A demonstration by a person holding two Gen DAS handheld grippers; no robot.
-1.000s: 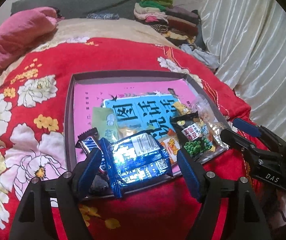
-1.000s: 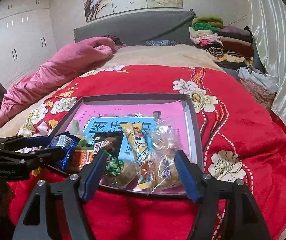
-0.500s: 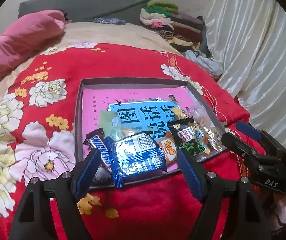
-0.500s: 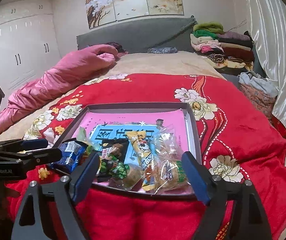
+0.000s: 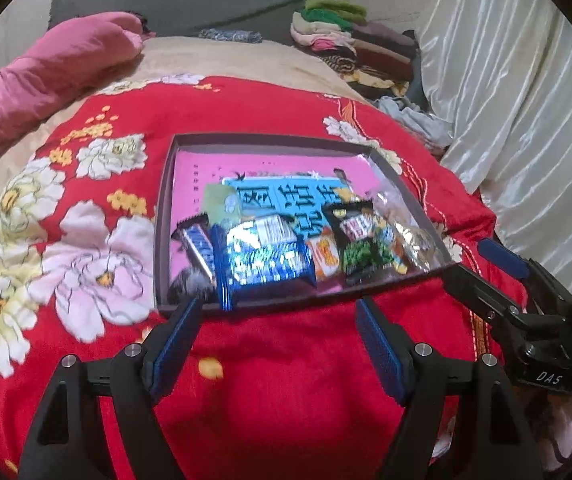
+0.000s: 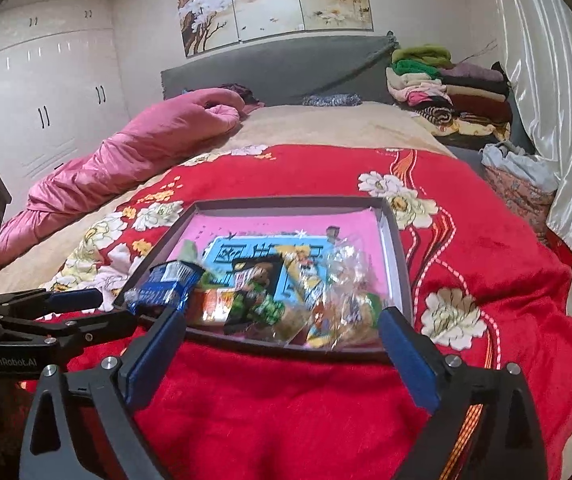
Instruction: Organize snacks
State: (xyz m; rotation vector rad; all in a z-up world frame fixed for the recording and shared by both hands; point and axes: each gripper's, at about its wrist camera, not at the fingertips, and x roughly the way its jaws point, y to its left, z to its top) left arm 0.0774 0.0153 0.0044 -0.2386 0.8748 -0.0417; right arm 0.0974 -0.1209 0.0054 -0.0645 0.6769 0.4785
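A dark-rimmed tray with a pink printed bottom lies on the red flowered blanket. Along its near side lie a shiny blue packet, a dark blue chocolate bar, an orange packet, a black and green pea packet and a clear bag. My left gripper is open over the blanket just short of the tray's near rim, nothing between its fingers. My right gripper hangs before the tray, its jaws opening wide and empty, the clear bag beyond them.
A pink quilt is bunched at the far left of the bed. Folded clothes are stacked at the headboard's right. White curtains hang along the right side. White wardrobe doors stand to the left.
Both grippers have drawn back from the tray toward the bed's near edge. The blue packet, earlier between the left fingers, now lies beyond them. The right jaws have spread wider.
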